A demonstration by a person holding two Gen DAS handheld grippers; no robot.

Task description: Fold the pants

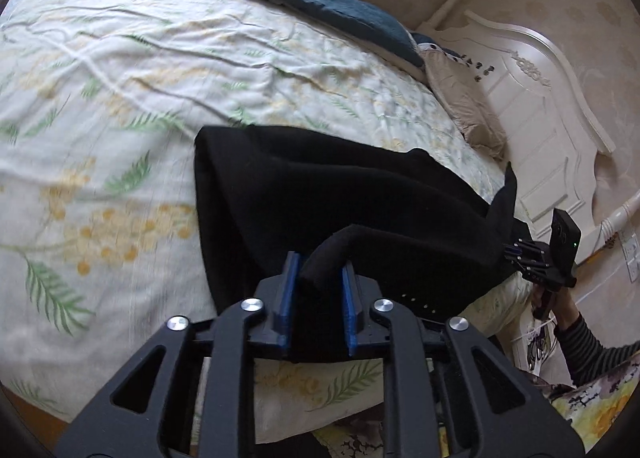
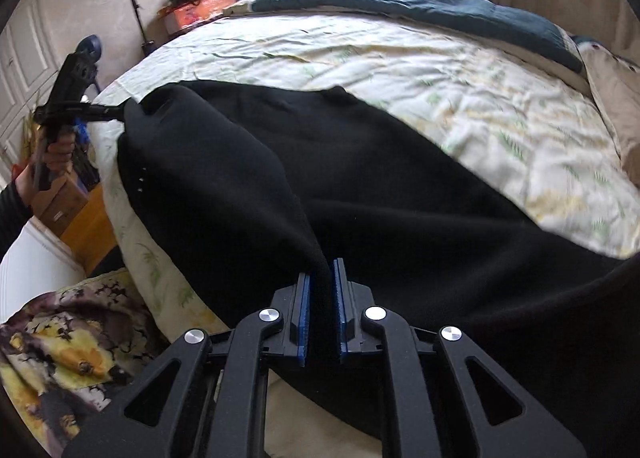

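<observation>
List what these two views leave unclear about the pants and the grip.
- Pants: right wrist view, far end cut off by the right edge.
- Right gripper: black cloth fills the gap; pad contact unclear.
- Left gripper: a cloth roll sits between the pads; whether they press it is unclear.

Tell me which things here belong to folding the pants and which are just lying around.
Part of the job:
- black pants, spread on the floral bedspread
- left tool, cloth between its pads
- right tool, cloth between its pads

Just lying about:
- dark teal blanket at the bed's far edge
- beige pillow
- white headboard
- orange box
</observation>
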